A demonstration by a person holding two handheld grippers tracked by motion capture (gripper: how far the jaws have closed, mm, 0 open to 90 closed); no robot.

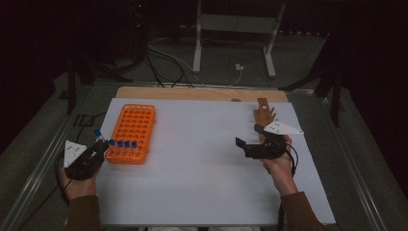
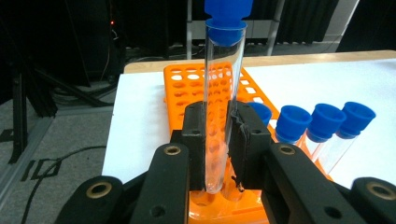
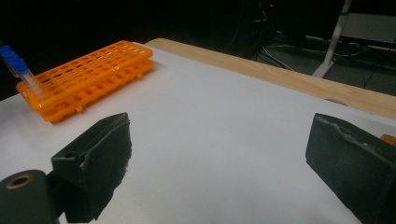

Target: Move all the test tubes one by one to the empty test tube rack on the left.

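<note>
Left gripper clamped on a clear test tube with a blue cap, held upright, its rounded bottom poised just above or barely entering a hole at the near end of the orange rack; cannot tell which. In the high view the rack lies at about 9 o'clock on the white surface, and the left gripper sits at its near-left corner. Four capped tubes already stand in the near row, running off toward 3 o'clock from the held one. Judged step: seating this tube in the row's end hole. To do it well, keep the tube plumb and centre its tip over the hole before lowering; a tilt would likely catch it on the rack's lower deck. Lower straight down, no sideways drift toward the neighbouring cap just beside it. Release only once the tube rests in the rack, then draw back clear of the caps. The rack looks light and may slide if nudged. Right gripper at about 3 o'clock, jaws spread wide, empty, well apart from the rack, near a wooden stand; it could steady the rack if needed.
</note>
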